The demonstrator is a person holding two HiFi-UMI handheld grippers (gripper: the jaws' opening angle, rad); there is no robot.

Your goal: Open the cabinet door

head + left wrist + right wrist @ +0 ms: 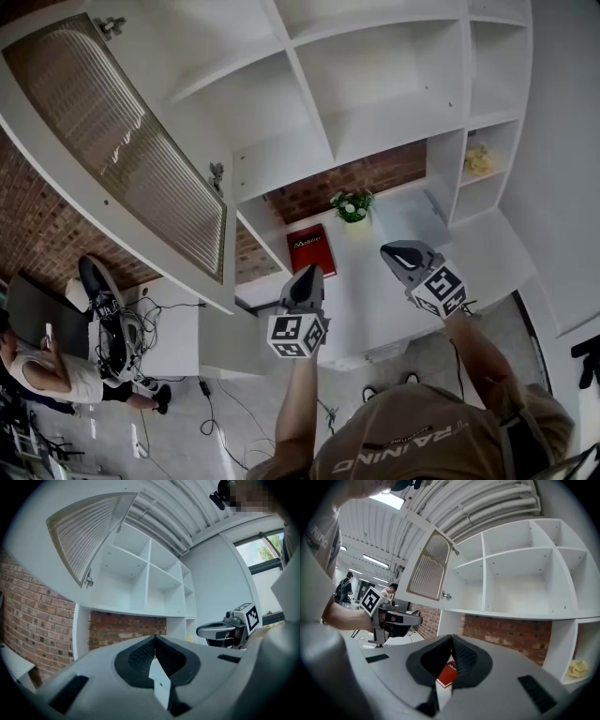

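The upper cabinet door (131,150), white-framed with a ribbed glass panel, stands swung wide open to the left of the white shelf compartments (375,84). It also shows in the left gripper view as the door (89,531) and in the right gripper view as the door (429,566). My left gripper (307,274) is held below the shelves, well apart from the door, shut with nothing between its jaws (154,637). To its right, my right gripper (394,251) hangs shut and empty too (451,637).
A red book (310,249) and a small potted plant (352,204) rest on the white counter (394,300) under the shelves. A yellow object (479,161) sits in a right side compartment. A seated person (47,366) and floor cables (216,403) are at lower left.
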